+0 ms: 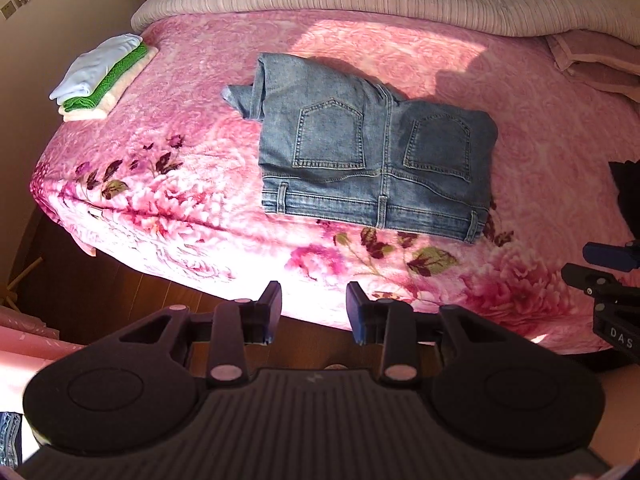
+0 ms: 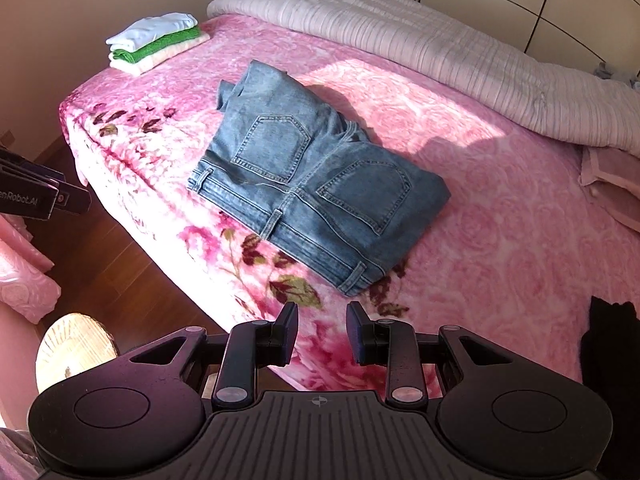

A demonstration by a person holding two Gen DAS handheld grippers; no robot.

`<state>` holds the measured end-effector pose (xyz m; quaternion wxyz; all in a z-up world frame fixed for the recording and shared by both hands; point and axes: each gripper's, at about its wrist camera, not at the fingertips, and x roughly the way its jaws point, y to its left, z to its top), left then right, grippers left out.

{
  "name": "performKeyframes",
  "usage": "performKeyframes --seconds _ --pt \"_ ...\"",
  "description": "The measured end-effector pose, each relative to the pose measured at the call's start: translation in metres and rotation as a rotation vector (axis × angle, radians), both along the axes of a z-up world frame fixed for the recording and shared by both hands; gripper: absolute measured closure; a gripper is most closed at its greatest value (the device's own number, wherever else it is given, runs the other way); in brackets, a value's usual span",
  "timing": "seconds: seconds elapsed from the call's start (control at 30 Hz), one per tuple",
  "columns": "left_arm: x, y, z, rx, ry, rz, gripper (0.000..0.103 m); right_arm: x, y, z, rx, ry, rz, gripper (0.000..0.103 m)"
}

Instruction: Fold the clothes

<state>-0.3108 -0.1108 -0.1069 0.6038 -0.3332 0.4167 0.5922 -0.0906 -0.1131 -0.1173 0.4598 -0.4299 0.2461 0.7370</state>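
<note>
A pair of blue jeans (image 1: pixel 372 152) lies folded on the pink floral bedspread (image 1: pixel 180 152), back pockets up, waistband toward me. A leg end sticks out at its far left. It also shows in the right wrist view (image 2: pixel 316 192). My left gripper (image 1: pixel 314 312) is open and empty, held over the near bed edge, short of the jeans. My right gripper (image 2: pixel 322 334) is open and empty, just short of the jeans' near corner. Part of the right gripper shows at the left view's right edge (image 1: pixel 612 276). Part of the left gripper shows at the right view's left edge (image 2: pixel 40 196).
A stack of folded clothes (image 1: pixel 100 76), light blue, green and cream, sits at the bed's far left corner, also in the right wrist view (image 2: pixel 156 42). A striped quilt (image 2: pixel 400 36) lies along the head. A dark garment (image 2: pixel 612 352) is at right. Wooden floor (image 2: pixel 120 264) lies below.
</note>
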Motion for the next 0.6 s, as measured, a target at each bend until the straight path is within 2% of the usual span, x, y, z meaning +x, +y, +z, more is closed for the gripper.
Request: performKeyframes --seconds 0.3,0.6 --pt "-0.028 0.032 0.008 0.024 -0.020 -0.021 0.072 -0.026 0.027 0.012 0.043 -0.009 -0.038 0.073" --pt "-0.048 0.066 0.008 0.033 -0.023 -0.081 0.072 -0.052 0.048 0.015 0.052 -0.006 -0.089 0.073"
